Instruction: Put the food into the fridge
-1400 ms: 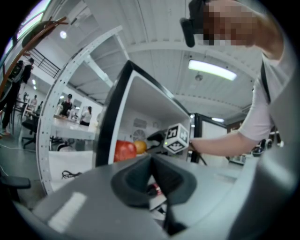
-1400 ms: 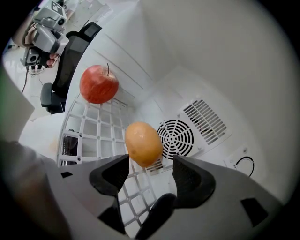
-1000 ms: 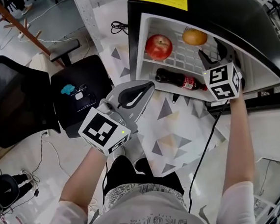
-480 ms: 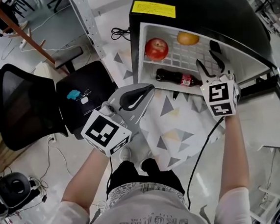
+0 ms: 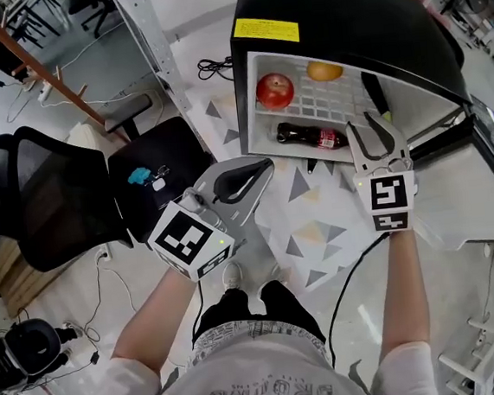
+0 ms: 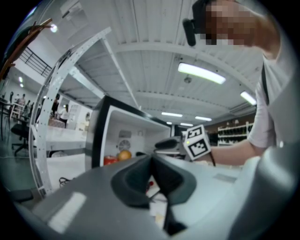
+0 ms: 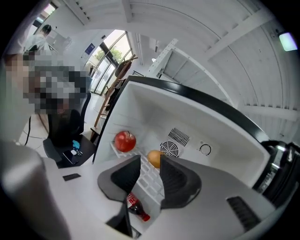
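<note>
Your right gripper points into the open mini fridge. The cola bottle lies nearest, just below its tips, with the apple and orange farther in. Its jaws, half apart, have just been closing on nothing. Your left gripper is pinched together, empty, well back.
</note>
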`<state>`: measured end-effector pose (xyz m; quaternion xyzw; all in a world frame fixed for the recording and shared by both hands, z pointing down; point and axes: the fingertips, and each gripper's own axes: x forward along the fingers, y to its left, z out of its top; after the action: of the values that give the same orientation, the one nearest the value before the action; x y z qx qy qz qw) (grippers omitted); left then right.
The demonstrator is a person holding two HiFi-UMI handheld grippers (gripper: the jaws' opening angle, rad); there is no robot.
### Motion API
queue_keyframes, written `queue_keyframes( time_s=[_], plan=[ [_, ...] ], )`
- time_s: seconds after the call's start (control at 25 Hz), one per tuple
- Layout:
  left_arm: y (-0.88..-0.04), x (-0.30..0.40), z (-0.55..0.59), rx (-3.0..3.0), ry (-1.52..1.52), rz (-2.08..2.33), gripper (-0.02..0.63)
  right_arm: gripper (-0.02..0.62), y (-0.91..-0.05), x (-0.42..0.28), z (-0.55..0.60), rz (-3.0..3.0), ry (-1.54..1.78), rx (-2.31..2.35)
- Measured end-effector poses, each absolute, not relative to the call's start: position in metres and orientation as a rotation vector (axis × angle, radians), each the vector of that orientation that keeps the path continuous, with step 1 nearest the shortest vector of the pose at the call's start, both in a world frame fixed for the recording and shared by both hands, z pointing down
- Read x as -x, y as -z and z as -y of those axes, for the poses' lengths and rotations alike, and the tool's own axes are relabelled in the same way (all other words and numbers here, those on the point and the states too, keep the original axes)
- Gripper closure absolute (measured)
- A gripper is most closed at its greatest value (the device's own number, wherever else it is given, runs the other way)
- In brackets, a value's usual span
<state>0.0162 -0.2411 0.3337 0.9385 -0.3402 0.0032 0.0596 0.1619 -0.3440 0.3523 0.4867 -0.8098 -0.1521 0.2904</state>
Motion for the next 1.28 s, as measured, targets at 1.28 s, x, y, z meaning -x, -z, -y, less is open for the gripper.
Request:
queue_keyframes(
  time_s=[1.28],
  plan=[
    [-0.313,-0.013,0.183,-2.893,-0.075,0.937,0.599,0.591,-0.318,-0.142,0.219,2.337,0.282,-1.449]
  ],
)
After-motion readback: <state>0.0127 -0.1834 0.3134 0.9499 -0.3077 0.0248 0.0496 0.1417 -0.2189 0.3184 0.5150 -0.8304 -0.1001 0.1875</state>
